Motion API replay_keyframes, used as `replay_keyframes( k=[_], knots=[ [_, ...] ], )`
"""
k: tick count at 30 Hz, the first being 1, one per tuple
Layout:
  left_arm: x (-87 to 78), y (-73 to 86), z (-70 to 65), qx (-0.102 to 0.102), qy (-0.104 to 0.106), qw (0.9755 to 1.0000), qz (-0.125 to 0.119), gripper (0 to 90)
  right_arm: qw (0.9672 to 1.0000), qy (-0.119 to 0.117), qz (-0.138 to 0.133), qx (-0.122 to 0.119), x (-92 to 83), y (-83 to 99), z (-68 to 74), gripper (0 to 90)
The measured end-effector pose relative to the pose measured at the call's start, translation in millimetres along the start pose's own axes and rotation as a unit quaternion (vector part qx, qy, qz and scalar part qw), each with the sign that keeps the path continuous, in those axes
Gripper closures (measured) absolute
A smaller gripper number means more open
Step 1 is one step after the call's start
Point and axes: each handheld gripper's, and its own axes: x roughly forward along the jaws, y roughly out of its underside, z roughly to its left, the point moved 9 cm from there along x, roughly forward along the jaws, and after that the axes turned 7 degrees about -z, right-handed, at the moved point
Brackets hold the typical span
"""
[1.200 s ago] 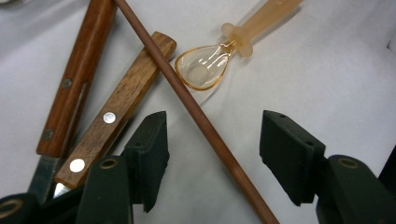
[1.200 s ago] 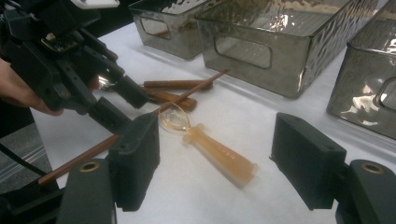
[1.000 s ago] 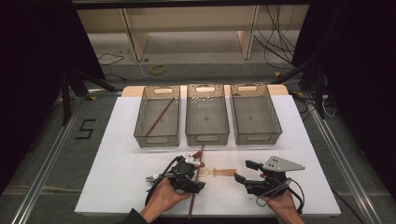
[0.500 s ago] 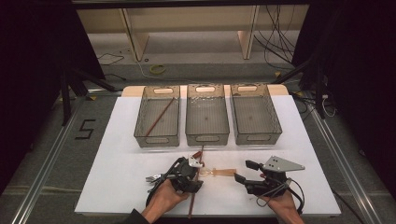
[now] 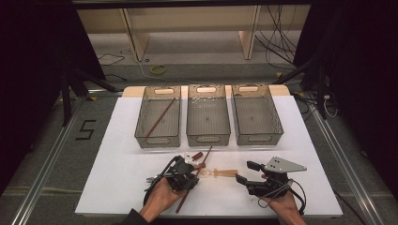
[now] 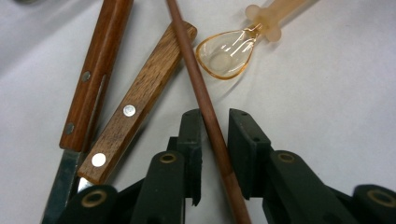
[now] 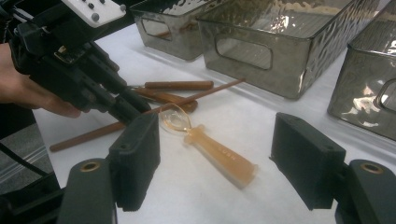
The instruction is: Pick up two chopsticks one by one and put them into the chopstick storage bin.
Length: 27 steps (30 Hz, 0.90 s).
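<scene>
A brown chopstick [image 6: 208, 107] lies on the white table across a pile of cutlery. My left gripper [image 6: 215, 114] straddles it, its jaws have just been closing, and a thin gap still shows beside the stick. Two wooden-handled knives [image 6: 135, 102] lie left of it, and an amber plastic spoon [image 6: 226, 51] lies beyond. In the high view the left gripper [image 5: 190, 174] sits on the chopstick [image 5: 205, 157]. My right gripper [image 7: 217, 140] stands wide open, its jaws either side of the spoon's handle [image 7: 219, 156]. It appears again, as the right gripper [image 5: 244, 172], just right of the spoon [image 5: 225, 173].
Three clear grey bins stand in a row behind the pile: left bin [image 5: 157, 140], middle bin [image 5: 208, 139], right bin [image 5: 258, 138]. Another chopstick [image 5: 159, 117] lies in the left bin. The table's front edge runs just below both hands.
The left gripper has shifted slightly over the chopstick. The right gripper and the spoon have kept still.
</scene>
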Motion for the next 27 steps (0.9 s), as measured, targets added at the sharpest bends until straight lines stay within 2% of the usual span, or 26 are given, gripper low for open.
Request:
replay_keyframes(
  k=[9, 12, 17, 21, 27],
  knots=[
    [0.0, 0.3, 3.7, -0.004, -0.002, 1.0000, 0.000, 81.3, 1.0000, -0.001, 0.001, 0.000, 0.4, 0.3, -0.1, 33.3],
    [0.0, 0.3, 3.9, -0.013, 0.001, 0.9999, -0.003, 81.8, 1.0000, -0.001, 0.001, -0.001, 0.7, 0.5, -0.2, 33.3],
    [-0.1, -0.1, 4.9, -0.011, 0.003, 0.9999, -0.004, 83.0, 1.0000, -0.002, 0.001, 0.000, 0.7, 0.4, 0.0, 33.3],
    [-3.0, -2.8, 7.4, -0.008, 0.008, 0.9999, -0.012, 83.4, 1.0000, -0.002, 0.000, -0.001, 0.5, 0.2, -0.1, 33.3],
    [-8.0, -6.4, 8.2, -0.013, 0.018, 0.9995, -0.024, 83.4, 1.0000, -0.002, 0.000, -0.001, 0.6, 0.2, -0.1, 33.3]
  ],
)
